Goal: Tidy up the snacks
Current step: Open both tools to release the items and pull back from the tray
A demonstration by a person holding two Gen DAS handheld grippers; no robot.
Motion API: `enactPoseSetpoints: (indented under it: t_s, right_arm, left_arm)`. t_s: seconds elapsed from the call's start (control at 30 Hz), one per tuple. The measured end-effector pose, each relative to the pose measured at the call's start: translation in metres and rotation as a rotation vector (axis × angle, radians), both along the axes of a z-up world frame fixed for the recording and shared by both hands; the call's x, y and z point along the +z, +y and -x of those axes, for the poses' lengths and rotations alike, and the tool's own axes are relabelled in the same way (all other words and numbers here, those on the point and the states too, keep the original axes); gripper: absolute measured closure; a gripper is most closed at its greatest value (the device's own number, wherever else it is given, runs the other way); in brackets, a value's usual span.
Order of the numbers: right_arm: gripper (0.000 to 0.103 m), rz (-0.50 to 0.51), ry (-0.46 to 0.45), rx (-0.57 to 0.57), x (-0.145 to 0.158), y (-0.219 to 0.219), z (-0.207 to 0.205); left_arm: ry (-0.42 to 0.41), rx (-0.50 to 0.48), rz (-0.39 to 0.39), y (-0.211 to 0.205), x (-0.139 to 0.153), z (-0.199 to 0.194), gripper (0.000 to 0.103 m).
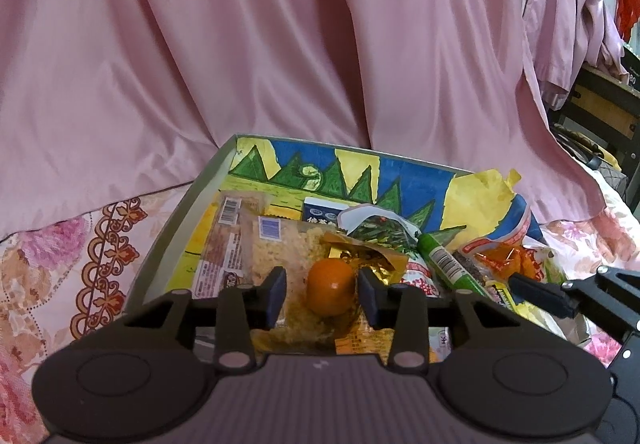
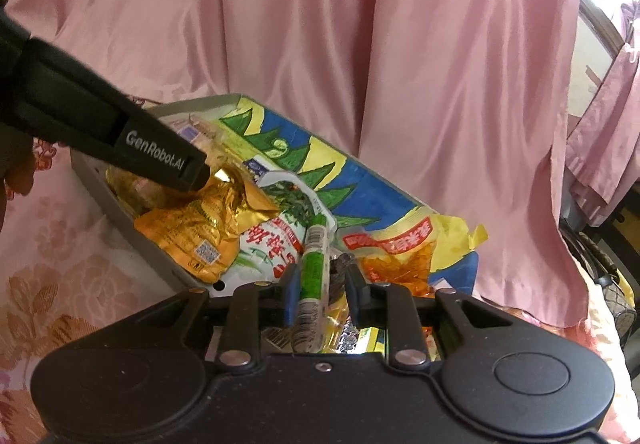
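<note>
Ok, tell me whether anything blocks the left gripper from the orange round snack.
Nothing visible does. The orange round snack sits between the left gripper's open fingers, resting on the packets in the box, with gaps on both sides.

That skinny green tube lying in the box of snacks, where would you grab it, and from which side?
Grip the green tube across its narrow middle, coming from above along its near end. It lies lengthwise, pointing away from the right gripper, so its fingers can straddle its width. It rests on loose packets in the box, so its sides look free; its far end is crowded by bags.
</note>
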State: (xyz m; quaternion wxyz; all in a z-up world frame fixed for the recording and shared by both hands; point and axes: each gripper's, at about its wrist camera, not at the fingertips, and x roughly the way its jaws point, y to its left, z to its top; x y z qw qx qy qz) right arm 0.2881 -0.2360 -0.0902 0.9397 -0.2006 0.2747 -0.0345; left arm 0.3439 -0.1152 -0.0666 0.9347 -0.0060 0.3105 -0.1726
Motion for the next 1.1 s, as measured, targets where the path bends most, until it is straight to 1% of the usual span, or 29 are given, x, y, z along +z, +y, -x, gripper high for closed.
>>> enactPoseSetpoints:
  t_s: [0.07, 0.2, 0.33, 0.4, 0.5, 0.7, 0.73, 0.8, 0.87, 0.93, 1.0, 1.1]
  right_arm:
    - [0.073, -0.009, -0.011, -0.005, 0.005, -0.001, 0.002]
    - [0.07, -0.042, -0.028, -0.026, 0.015, -0.006, 0.007]
    - [0.065, -0.1, -0.049, -0.056, 0.027, -0.014, 0.014]
    - [0.062, -0.136, -0.066, -0.072, 0.035, -0.019, 0.017]
    - [0.059, -0.182, -0.094, -0.092, 0.046, -0.025, 0.024]
    - [0.054, -0.243, -0.148, -0.121, 0.066, -0.034, 0.04]
    - [0.051, -0.254, -0.158, -0.124, 0.07, -0.036, 0.043]
    - [0.048, -0.274, -0.176, -0.128, 0.076, -0.038, 0.049]
    - [0.04, -0.293, -0.193, -0.129, 0.083, -0.039, 0.056]
    - [0.035, -0.304, -0.212, -0.133, 0.089, -0.039, 0.063]
    - [0.032, -0.316, -0.225, -0.136, 0.094, -0.039, 0.071]
    - [0.027, -0.341, -0.24, -0.14, 0.101, -0.039, 0.083]
  left_arm:
    - [-0.004, 0.003, 0.005, 0.0, 0.003, 0.002, 0.056]
    - [-0.013, 0.01, 0.026, 0.003, 0.011, 0.008, 0.051]
    - [-0.027, 0.014, 0.044, 0.007, 0.02, 0.015, 0.046]
    - [-0.037, 0.019, 0.05, 0.009, 0.024, 0.019, 0.039]
    - [-0.055, 0.028, 0.063, 0.013, 0.032, 0.026, 0.032]
    - [-0.086, 0.048, 0.096, 0.021, 0.05, 0.041, 0.024]
    - [-0.092, 0.052, 0.1, 0.022, 0.053, 0.044, 0.023]
    - [-0.103, 0.059, 0.11, 0.025, 0.058, 0.051, 0.018]
    - [-0.112, 0.067, 0.116, 0.028, 0.063, 0.06, 0.014]
    - [-0.125, 0.071, 0.103, 0.03, 0.067, 0.067, 0.012]
    - [-0.141, 0.086, 0.087, 0.033, 0.071, 0.075, 0.007]
    - [-0.161, 0.116, 0.088, 0.045, 0.078, 0.087, 0.004]
